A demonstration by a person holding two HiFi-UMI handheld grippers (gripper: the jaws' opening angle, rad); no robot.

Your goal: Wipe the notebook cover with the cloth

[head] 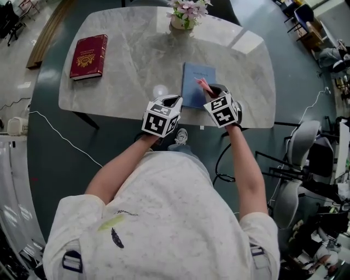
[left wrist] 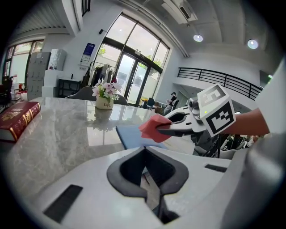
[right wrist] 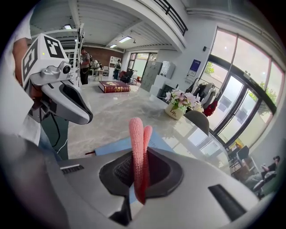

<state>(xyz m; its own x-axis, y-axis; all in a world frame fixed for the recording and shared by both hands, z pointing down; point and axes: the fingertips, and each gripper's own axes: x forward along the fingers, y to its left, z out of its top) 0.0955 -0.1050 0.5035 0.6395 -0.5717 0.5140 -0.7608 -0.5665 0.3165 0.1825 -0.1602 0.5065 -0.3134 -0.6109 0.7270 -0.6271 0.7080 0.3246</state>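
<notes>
Two handheld grippers hover at the near edge of a grey-veined marble table (head: 131, 71), held by a person in a pale speckled T-shirt who stands over it; the right gripper (head: 210, 91) has its jaws pressed together on a folded pinkish-red knitted cloth (right wrist: 136, 138), which stands up from between them in two soft ridges; the cloth sits over the near right part of a thin light-blue rectangular notebook (head: 192, 81), and no view shows whether it touches the cover; the notebook lies flat and closed near the table's front edge, between the two grippers and slightly nearer the right one. The left gripper (left wrist: 150, 192) has its jaws drawn together with nothing between them; it is poised just left of the notebook's near corner, close to the right gripper but apart from it; its own camera looks across the blue cover at the cloth in the other gripper. Off at the table's far left corner, well apart from the notebook, lies a thick dark-red hardback book with gold lettering (head: 88, 56); a small white pot of pink and white flowers (head: 185, 13) stands at the far edge, beyond the notebook.
</notes>
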